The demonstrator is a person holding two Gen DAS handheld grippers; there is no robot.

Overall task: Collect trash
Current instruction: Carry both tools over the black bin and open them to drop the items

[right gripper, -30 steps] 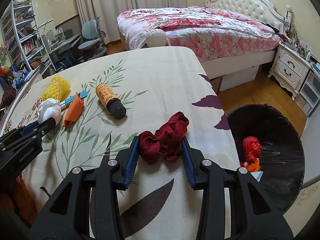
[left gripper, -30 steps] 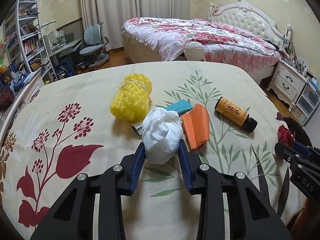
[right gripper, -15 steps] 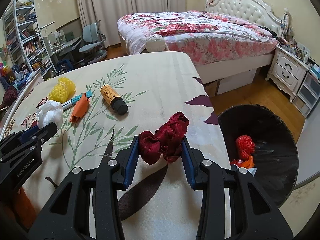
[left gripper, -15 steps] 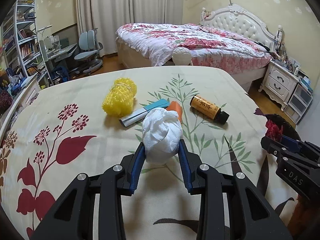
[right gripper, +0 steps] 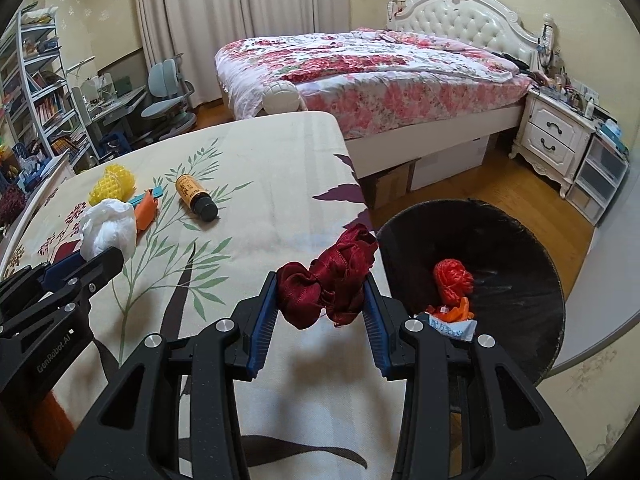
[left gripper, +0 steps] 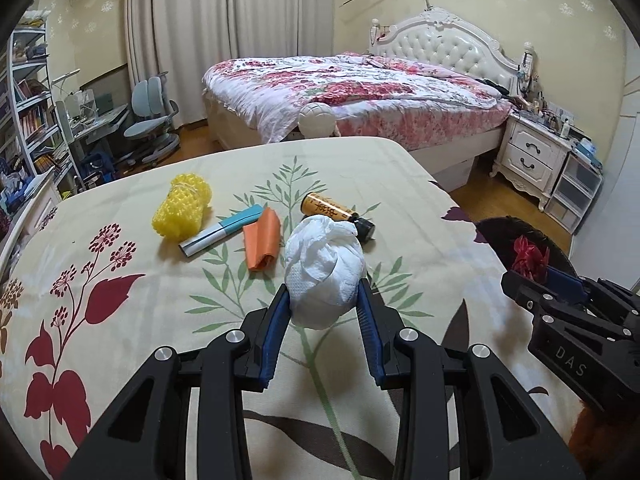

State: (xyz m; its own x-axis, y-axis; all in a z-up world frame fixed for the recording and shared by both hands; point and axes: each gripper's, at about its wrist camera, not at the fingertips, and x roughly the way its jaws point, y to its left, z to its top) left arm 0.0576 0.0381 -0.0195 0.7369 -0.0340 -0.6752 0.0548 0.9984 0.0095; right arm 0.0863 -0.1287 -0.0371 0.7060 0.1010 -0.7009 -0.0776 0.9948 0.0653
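Note:
My left gripper [left gripper: 323, 304] is shut on a crumpled white tissue wad [left gripper: 324, 272], held above the floral tablecloth [left gripper: 120, 320]. My right gripper [right gripper: 322, 304] is shut on a dark red cloth scrap [right gripper: 328, 280], at the table's right edge beside the black trash bin [right gripper: 500, 248]. The bin holds a red mesh ball [right gripper: 454, 278] and orange and white scraps. On the table lie a yellow foam net [left gripper: 182, 210], a teal-and-white tube [left gripper: 220, 230], an orange paper [left gripper: 262, 242] and an amber bottle [left gripper: 334, 212]. The right gripper [left gripper: 536, 276] also shows in the left wrist view.
A bed [right gripper: 360, 68] with a flowered cover stands beyond the table. A white nightstand [right gripper: 556, 136] and drawers are at the right, a desk chair [left gripper: 150, 124] and bookshelves [left gripper: 28, 120] at the left. Wooden floor lies between table and bed.
Both grippers have moved to the right with their loads, slightly higher. The trash bin has come nearer in the right wrist view; the table items have shifted left.

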